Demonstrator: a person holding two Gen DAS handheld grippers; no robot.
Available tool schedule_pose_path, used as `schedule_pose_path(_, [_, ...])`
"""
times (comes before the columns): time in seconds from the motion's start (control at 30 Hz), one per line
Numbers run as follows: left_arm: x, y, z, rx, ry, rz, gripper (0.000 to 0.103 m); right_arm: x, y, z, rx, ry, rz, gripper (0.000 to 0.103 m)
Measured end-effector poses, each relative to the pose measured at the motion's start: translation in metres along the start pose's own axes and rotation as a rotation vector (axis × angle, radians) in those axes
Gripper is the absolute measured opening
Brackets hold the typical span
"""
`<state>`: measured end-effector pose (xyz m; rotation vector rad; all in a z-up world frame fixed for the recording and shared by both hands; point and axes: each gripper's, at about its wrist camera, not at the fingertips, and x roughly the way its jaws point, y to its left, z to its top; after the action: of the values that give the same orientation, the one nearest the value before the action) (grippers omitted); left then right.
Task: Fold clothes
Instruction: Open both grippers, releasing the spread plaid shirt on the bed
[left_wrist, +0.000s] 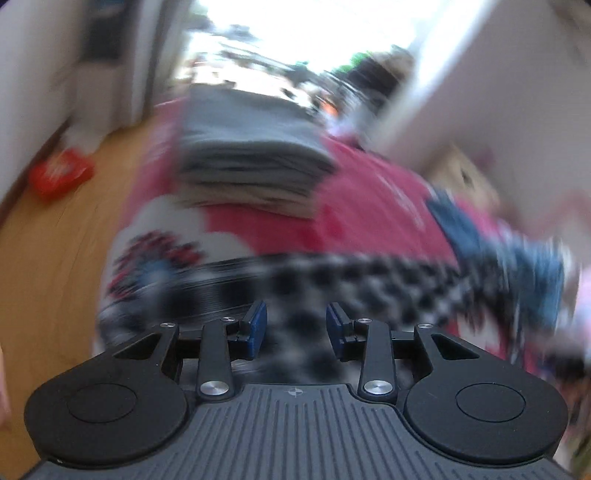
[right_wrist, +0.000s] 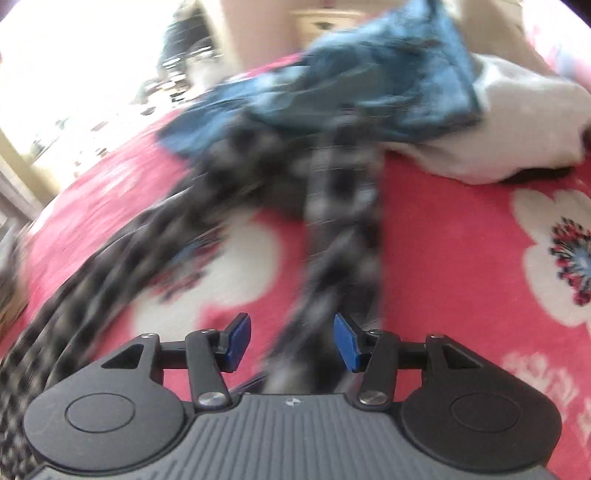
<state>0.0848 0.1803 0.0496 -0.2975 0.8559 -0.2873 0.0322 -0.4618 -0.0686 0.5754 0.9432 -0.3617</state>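
Observation:
A black-and-white checked garment (left_wrist: 354, 280) lies blurred across the red flowered bedspread (left_wrist: 369, 192), just ahead of my left gripper (left_wrist: 296, 326), which is open with nothing between its blue pads. In the right wrist view the same checked garment (right_wrist: 332, 229) trails over the bedspread (right_wrist: 443, 240) and passes between the fingers of my right gripper (right_wrist: 292, 341), which stands open around it. A crumpled blue garment (right_wrist: 362, 85) lies on the far end of the checked one. A stack of folded grey clothes (left_wrist: 251, 147) sits further up the bed.
A white cloth or pillow (right_wrist: 517, 122) lies at the bed's far right. Blue fabric (left_wrist: 498, 243) shows at the right of the left wrist view. Wooden floor (left_wrist: 55, 258) runs along the bed's left, with a red item (left_wrist: 59, 173) on it. A white wall (left_wrist: 480, 74) stands behind.

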Motion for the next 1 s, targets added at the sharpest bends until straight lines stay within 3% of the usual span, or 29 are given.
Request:
schedule_pose_path(0.07, [0.012,-0.038,0.008,0.116,0.062,-0.01,0.036,0.0,-0.029,0.018,0.051,-0.03,-0.036,0.053])
schedule_pose_path(0.17, [0.033,-0.082,0.01,0.231,0.16,-0.023,0.038,0.03,-0.047,0.048,0.094,-0.037,-0.022,0.053])
schedule_pose_path(0.3, [0.072,-0.124,-0.01,0.356,0.249,-0.051,0.038,0.063,-0.063,0.081,0.159,-0.101,0.006,0.053])
schedule_pose_path(0.37, [0.089,-0.138,-0.023,0.382,0.27,-0.076,0.038,0.074,-0.068,0.087,0.165,-0.097,0.033,0.04])
schedule_pose_path(0.4, [0.095,-0.142,-0.028,0.379,0.274,-0.092,0.038,0.077,-0.07,0.088,0.157,-0.093,0.038,0.017])
schedule_pose_path(0.43, [0.102,-0.146,-0.033,0.376,0.277,-0.108,0.038,0.08,-0.071,0.089,0.149,-0.09,0.042,0.005])
schedule_pose_path(0.53, [0.121,-0.157,-0.048,0.366,0.289,-0.155,0.038,0.054,-0.075,0.082,0.116,-0.167,0.043,0.004])
schedule_pose_path(0.63, [0.14,-0.167,-0.063,0.357,0.3,-0.202,0.038,0.007,-0.092,0.067,0.172,-0.275,0.015,0.004])
schedule_pose_path(0.7, [0.143,-0.169,-0.065,0.36,0.285,-0.218,0.038,-0.02,-0.108,0.05,0.24,-0.314,-0.044,0.004])
schedule_pose_path(0.77, [0.147,-0.167,-0.065,0.35,0.287,-0.235,0.038,-0.028,-0.127,0.034,0.287,-0.283,-0.155,0.008])
schedule_pose_path(0.8, [0.15,-0.168,-0.065,0.35,0.29,-0.239,0.038,-0.029,-0.137,0.028,0.317,-0.256,-0.207,0.013])
schedule_pose_path(0.83, [0.153,-0.169,-0.066,0.351,0.292,-0.244,0.038,-0.029,-0.146,0.024,0.349,-0.228,-0.257,0.024])
schedule_pose_path(0.87, [0.155,-0.17,-0.066,0.36,0.292,-0.246,0.038,-0.03,-0.155,0.019,0.38,-0.2,-0.308,0.026])
schedule_pose_path(1.0, [0.152,-0.178,-0.069,0.445,0.264,-0.233,0.038,-0.061,-0.154,0.005,0.431,-0.328,-0.373,0.03])
